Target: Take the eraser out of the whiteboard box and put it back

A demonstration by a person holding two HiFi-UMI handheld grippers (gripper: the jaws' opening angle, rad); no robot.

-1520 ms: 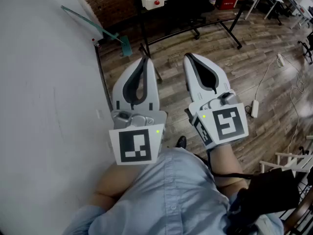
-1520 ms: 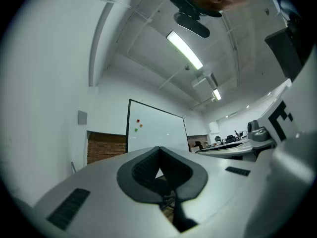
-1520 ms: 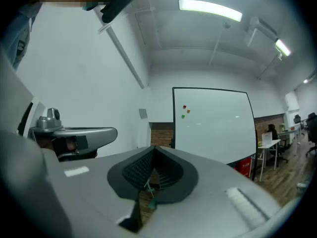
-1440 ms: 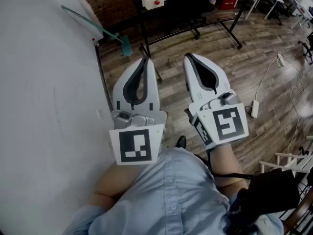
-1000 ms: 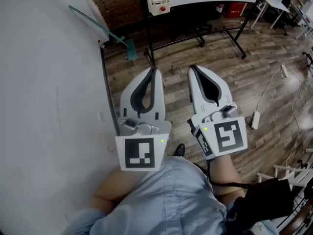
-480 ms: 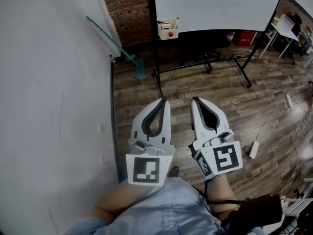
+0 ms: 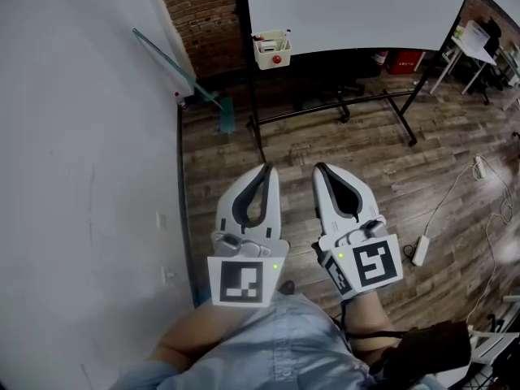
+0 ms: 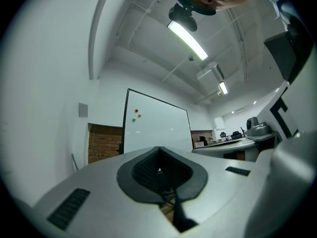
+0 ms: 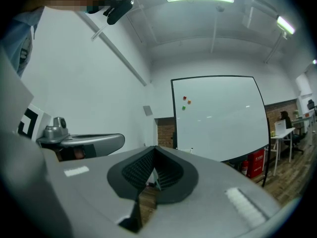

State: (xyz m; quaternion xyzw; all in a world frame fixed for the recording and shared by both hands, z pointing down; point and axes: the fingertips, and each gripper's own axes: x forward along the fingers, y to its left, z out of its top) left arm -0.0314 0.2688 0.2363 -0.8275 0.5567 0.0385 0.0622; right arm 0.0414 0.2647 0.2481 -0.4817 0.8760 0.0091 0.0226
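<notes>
**Two grippers shut and empty, whiteboard box well ahead**

Both grippers are held side by side over the wood floor (image 7: 366,153), just in front of a light-blue shirt (image 7: 268,352). The left gripper (image 7: 266,169) is shut. In the left gripper view its fingers (image 8: 89,187) are seen meeting at the tips, and nothing is held between the dark pads (image 8: 138,172). The right gripper (image 7: 318,169) is shut the same way. Its fingers (image 9: 233,182) are seen closed tip to tip in the right gripper view, with nothing gripped. A marker cube is carried on the back of each, left (image 7: 241,280) and right (image 7: 370,264).

The whiteboard box (image 7: 270,49) is hung on the left post of the black stand (image 7: 325,114), just under the lower left corner of the whiteboard (image 7: 357,10). It is well apart from both grippers. A red item (image 7: 277,58) and some pens are seen in the box. Which of the contents is the eraser cannot be told at this size.

A long-handled mop (image 7: 166,59) is leaned against the white wall (image 7: 81,153), with its teal head on the floor beside the brick wall (image 7: 199,10). A power strip (image 7: 420,250) with its cable is laid on the floor at the right. Three small coloured magnets (image 8: 135,115) are seen on the board in the left gripper view.
</notes>
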